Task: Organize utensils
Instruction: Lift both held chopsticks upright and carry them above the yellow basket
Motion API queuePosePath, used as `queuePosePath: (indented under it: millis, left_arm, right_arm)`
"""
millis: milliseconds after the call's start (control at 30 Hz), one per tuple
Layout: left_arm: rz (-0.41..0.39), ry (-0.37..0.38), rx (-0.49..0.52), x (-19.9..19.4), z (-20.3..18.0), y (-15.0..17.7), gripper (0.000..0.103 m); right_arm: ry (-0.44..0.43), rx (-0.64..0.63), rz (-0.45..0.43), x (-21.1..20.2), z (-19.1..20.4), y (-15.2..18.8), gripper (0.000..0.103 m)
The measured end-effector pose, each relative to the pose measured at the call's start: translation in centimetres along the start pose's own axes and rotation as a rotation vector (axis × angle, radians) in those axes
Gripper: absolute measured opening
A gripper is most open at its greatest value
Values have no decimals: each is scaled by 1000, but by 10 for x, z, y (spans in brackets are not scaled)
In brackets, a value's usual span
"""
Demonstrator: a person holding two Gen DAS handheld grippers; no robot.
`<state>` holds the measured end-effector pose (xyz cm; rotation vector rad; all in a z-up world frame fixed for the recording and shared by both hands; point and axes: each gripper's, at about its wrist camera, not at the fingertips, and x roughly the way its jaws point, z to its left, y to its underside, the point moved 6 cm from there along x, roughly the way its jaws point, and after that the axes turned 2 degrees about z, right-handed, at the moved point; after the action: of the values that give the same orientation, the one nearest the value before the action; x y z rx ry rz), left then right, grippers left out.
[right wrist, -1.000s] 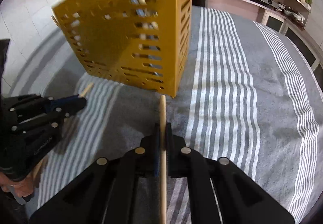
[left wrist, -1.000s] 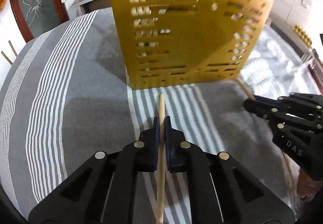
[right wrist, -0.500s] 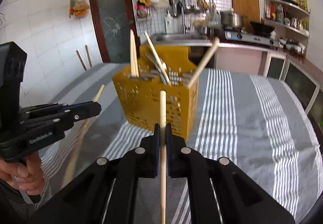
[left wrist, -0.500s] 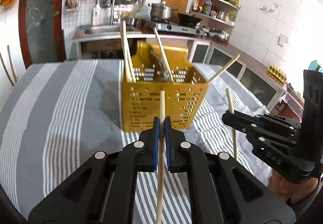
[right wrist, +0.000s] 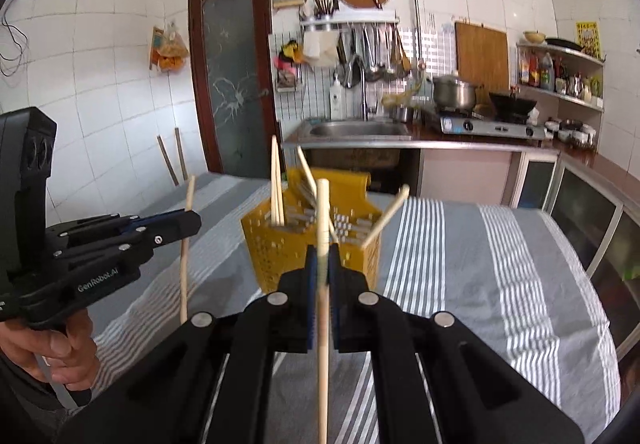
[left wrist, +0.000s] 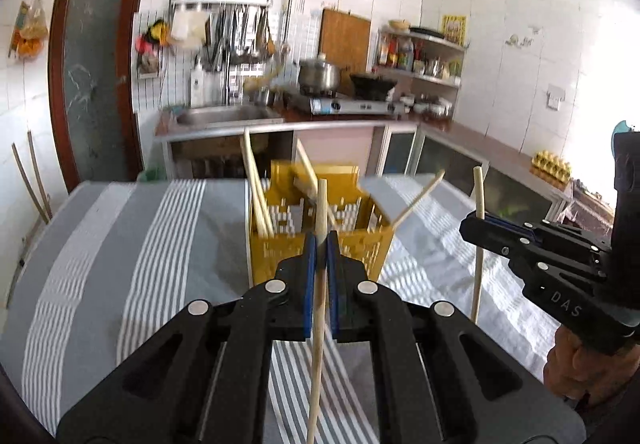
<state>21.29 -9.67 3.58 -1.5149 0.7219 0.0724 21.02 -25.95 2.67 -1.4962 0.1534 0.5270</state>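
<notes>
Left wrist view: the left gripper pinches a chopstick tight, above the striped tablecloth, short of the yellow utensil basket.

Right wrist view: the right gripper clamps its own chopstick, basket beyond.

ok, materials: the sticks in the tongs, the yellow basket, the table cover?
Sticks: likely bamboo or wood, pale tan, matte, unpainted.
Basket: looks like moulded plastic, uniform yellow, walls pierced by regular slots.
Table cover: woven fabric, grey with white stripes, matte, wrinkled near the basket.
</notes>
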Motion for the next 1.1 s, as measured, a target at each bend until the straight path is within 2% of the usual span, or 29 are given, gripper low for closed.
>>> queuePosePath:
  millis: [233, 600, 867, 967, 1100]
  left_arm:
    - [-94, -18, 3, -22, 2, -42, 4]
    - [-234, -14, 21, -32, 1, -106, 5]
    - [-298, 3, 19, -19, 5, -137, 5]
    - [-320, 13, 2, -13, 10, -145, 4]
    - [-333, -13, 25, 4, 12, -149, 5]
  right_arm:
    - [18, -30, -117, -20, 3, -50, 6]
    - [9, -41, -252, -16, 4, -109, 6]
    - [-7, -52, -339, -3, 6, -133, 6]
    - [-15, -49, -343, 11, 2, -138, 6]
    - [1, -62, -335, 29, -6, -143, 6]
